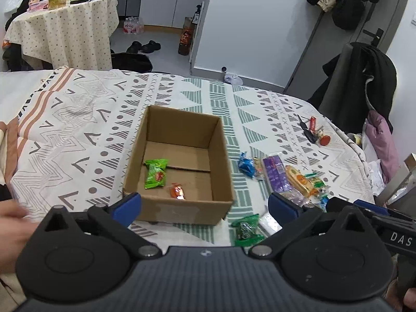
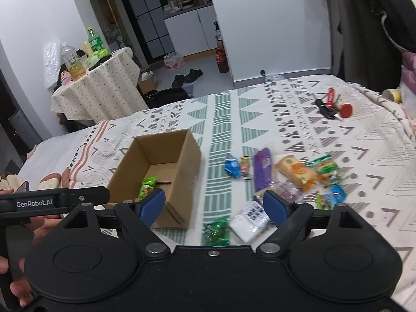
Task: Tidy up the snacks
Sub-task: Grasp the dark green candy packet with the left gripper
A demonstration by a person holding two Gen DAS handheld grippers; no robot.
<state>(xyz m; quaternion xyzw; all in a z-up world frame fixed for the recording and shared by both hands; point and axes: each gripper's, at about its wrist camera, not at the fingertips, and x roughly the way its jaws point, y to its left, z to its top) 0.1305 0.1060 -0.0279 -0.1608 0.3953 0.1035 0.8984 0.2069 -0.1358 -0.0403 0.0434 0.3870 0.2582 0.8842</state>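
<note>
An open cardboard box (image 1: 223, 156) (image 2: 182, 161) sits on the patterned bedspread (image 1: 78, 130). Inside lie a green snack packet (image 1: 156, 173) (image 2: 147, 186) and a small orange one (image 1: 177, 192). My left gripper (image 1: 205, 206) hovers open over the box's near wall, holding nothing. To the right of the box lies a pile of snacks: a blue packet (image 1: 246, 165) (image 2: 232, 167), a purple bar (image 1: 276, 173) (image 2: 261, 170), an orange-labelled biscuit pack (image 1: 299, 180) (image 2: 296, 171), a white packet (image 2: 251, 219) and a dark green candy (image 1: 245, 230) (image 2: 216, 231). My right gripper (image 2: 215, 208) is open above the green candy and white packet.
Keys with a red tag (image 1: 313, 130) (image 2: 331, 105) lie farther right on the bed. A round table with bottles (image 1: 65, 26) (image 2: 98, 88) stands beyond the bed at the left. A chair draped in dark clothes (image 1: 364, 83) stands at the right edge. A hand (image 1: 13, 231) holds the left gripper.
</note>
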